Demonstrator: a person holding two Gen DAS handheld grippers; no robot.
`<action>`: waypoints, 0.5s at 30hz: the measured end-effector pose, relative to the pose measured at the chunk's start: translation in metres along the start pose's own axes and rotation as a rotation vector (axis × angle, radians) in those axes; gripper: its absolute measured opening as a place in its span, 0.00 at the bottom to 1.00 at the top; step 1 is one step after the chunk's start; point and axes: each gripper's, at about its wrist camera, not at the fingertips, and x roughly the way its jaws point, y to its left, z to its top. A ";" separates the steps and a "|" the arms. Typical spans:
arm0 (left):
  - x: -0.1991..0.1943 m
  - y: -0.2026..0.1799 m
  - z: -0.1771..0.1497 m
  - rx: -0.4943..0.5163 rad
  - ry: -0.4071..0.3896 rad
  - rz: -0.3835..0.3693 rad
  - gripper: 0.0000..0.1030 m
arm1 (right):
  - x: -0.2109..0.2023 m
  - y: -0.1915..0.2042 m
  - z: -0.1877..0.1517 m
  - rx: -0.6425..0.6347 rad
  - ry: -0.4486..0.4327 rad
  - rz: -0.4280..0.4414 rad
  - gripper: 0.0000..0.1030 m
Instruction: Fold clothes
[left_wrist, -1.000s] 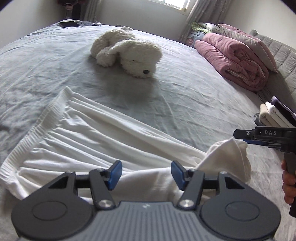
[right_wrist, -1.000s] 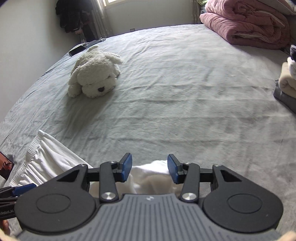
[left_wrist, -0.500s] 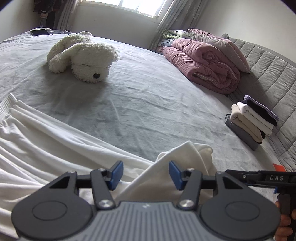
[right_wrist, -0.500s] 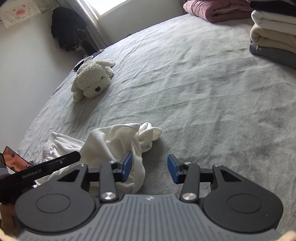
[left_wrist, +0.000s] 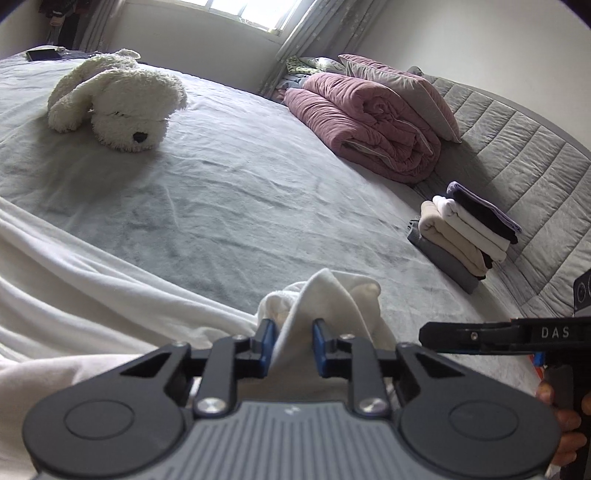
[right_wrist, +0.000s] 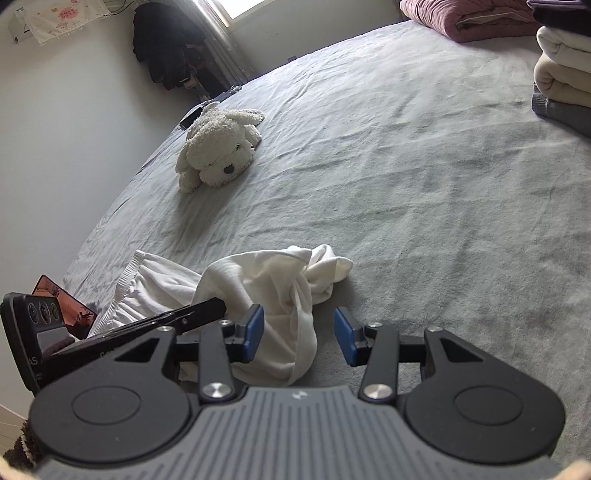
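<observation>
A white garment (left_wrist: 74, 295) lies crumpled along the near side of the grey bed (left_wrist: 240, 184). Its bunched end (left_wrist: 332, 291) rises in a peak just ahead of my left gripper (left_wrist: 293, 345). That gripper's jaws are closing, and the blue pads pinch a fold of the white cloth between them. In the right wrist view the same bunched end (right_wrist: 266, 280) lies partly between the fingers of my right gripper (right_wrist: 299, 334). Those jaws stand apart and the right pad is clear of the cloth. A black finger of the left gripper (right_wrist: 199, 314) reaches in from the left.
A white plush dog (left_wrist: 118, 103) lies farther back on the bed. A rolled pink quilt (left_wrist: 369, 118) and a stack of folded clothes (left_wrist: 465, 236) sit along the padded grey headboard (left_wrist: 517, 147). A phone-like screen (right_wrist: 62, 302) lies at the bed's near left edge.
My left gripper's jaws have come together on a fold of the white garment's bunched end. Both grippers swung from the garment's middle to that end, then settled; the right jaws keep their gap.
</observation>
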 end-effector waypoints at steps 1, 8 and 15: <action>-0.001 -0.001 0.000 0.002 0.001 -0.009 0.02 | 0.000 -0.001 0.000 0.007 0.000 -0.002 0.46; -0.024 -0.014 -0.002 0.065 -0.032 -0.120 0.02 | -0.001 0.002 -0.001 0.024 0.002 0.015 0.45; -0.042 -0.024 -0.017 0.155 0.019 -0.247 0.02 | -0.004 0.006 0.000 0.030 -0.005 0.036 0.45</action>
